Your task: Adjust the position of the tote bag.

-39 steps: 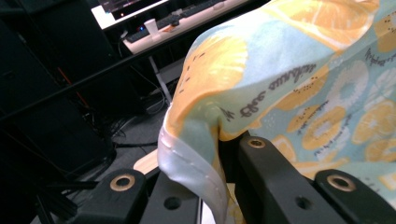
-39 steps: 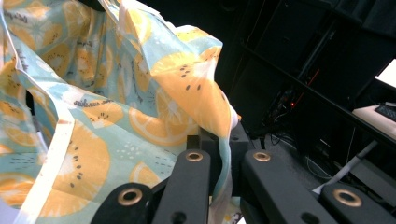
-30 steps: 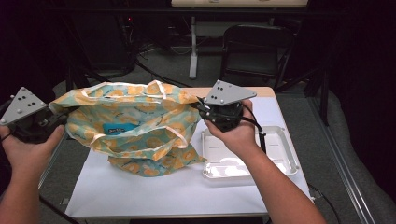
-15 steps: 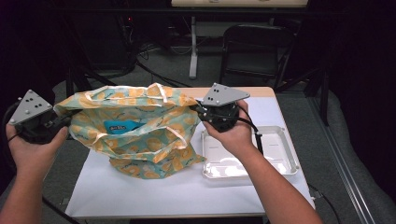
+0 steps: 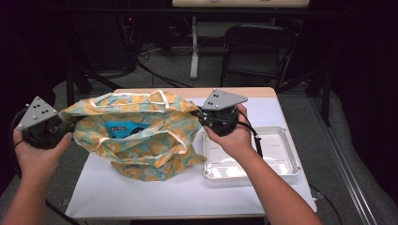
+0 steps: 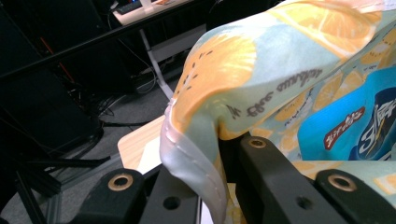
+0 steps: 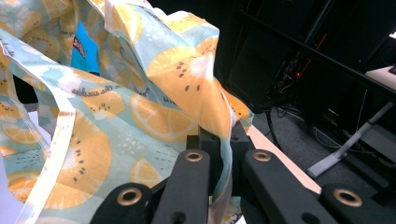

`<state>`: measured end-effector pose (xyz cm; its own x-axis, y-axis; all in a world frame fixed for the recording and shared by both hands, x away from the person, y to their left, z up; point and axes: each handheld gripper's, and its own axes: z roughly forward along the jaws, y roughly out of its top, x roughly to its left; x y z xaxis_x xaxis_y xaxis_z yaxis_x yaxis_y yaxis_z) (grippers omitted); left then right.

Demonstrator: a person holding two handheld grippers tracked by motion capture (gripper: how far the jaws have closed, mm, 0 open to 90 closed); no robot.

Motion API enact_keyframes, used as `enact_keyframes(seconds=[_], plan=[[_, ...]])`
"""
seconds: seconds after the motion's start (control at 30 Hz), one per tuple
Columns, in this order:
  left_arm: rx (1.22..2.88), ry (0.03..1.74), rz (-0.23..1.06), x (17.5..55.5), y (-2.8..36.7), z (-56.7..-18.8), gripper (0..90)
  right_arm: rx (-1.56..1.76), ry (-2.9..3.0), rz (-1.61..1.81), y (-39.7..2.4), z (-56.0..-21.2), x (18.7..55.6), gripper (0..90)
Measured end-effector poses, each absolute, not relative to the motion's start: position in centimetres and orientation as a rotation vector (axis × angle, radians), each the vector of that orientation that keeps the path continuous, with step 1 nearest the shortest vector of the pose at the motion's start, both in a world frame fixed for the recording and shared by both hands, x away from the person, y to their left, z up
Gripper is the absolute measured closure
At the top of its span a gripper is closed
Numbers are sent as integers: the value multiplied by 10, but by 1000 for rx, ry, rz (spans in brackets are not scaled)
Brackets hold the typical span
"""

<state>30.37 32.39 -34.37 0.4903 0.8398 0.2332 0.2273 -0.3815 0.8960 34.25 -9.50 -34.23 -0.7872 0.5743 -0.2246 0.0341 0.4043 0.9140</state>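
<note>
- Fruit-print bag (image 5: 141, 136): left half of tabletop, mouth stretched left-right between my claws.
- Left gripper (image 6: 219, 154): clamped on bag's left rim.
- Right gripper (image 7: 224, 154): clamped on right rim, beside tray (image 5: 286, 164).

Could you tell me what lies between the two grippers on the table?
The fruit-print bag, stretched open between the left gripper and right gripper, a blue packet inside, seen in the high view.

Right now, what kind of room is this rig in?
Probably a lab or office workspace, not a home. A small white-topped table sits among a black office chair, loose floor cables and another desk's leg. A fruit-print bag and a clear plastic tray look staged.
</note>
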Motion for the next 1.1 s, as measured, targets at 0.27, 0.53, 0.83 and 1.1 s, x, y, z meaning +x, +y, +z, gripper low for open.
enact_keyframes(seconds=[0.27,0.53,0.83,1.1], plan=[[1877,900,878,305,324,-350,887,535,2164,1385,-95,-348,342,900],[1882,901,861,305,323,-355,876,580,2188,1384,-97,-354,345,899],[1882,891,847,303,323,-354,843,576,2194,1410,-99,-350,339,886],[1879,894,848,303,323,-353,764,578,2196,1445,-98,-350,338,848]])
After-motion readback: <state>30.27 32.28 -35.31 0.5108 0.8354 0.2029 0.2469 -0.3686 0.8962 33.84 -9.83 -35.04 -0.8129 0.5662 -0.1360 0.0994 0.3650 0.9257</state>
